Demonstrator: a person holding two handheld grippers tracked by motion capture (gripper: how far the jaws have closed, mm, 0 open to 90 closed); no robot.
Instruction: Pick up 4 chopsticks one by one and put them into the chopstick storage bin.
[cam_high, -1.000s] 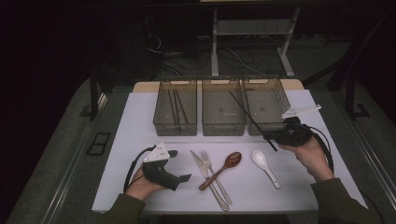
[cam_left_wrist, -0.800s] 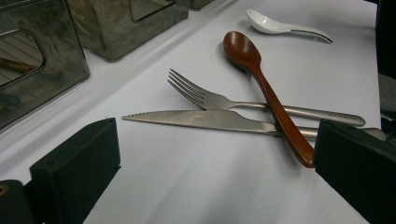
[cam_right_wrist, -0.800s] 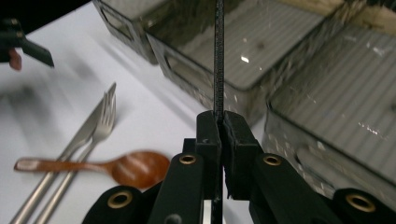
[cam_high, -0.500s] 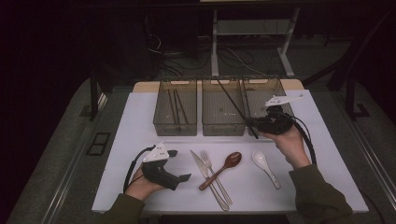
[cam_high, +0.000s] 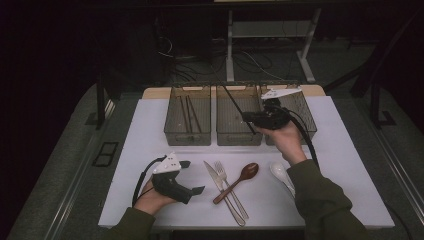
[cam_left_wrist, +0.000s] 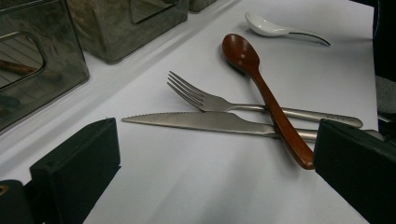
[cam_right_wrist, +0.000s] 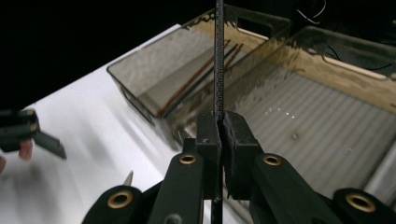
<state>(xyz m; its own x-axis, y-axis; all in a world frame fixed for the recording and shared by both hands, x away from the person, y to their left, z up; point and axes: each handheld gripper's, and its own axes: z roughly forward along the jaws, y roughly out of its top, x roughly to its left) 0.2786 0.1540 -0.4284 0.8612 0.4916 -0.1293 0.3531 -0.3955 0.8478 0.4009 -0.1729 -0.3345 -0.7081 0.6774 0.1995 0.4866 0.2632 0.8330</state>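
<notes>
My right gripper (cam_high: 248, 118) (cam_right_wrist: 220, 126) is shut on a thin black chopstick (cam_high: 232, 102) (cam_right_wrist: 219, 60) and hovers over the front of the middle bin (cam_high: 239, 141). The stick slants up and away from the jaws toward the left bin (cam_high: 170, 120), which holds brown chopsticks (cam_high: 189, 112) (cam_right_wrist: 196, 79). My left gripper (cam_high: 192, 176) (cam_left_wrist: 215, 172) rests on the white mat at the front left, open, nothing between its jaws. Just beyond its jaws lie a knife (cam_left_wrist: 201, 120), a fork (cam_left_wrist: 219, 100) and a wooden spoon (cam_left_wrist: 252, 74) crossing them.
A white ceramic spoon (cam_high: 280, 172) (cam_left_wrist: 266, 28) lies right of the wooden spoon (cam_high: 240, 177), partly behind my right forearm. A third bin (cam_high: 310, 120) stands at the right of the row. Dark floor, cables and table legs lie beyond the table's far edge.
My right gripper has carried the black chopstick leftward and a little up, from over the right bin to the middle bin. The left gripper has stayed put.
</notes>
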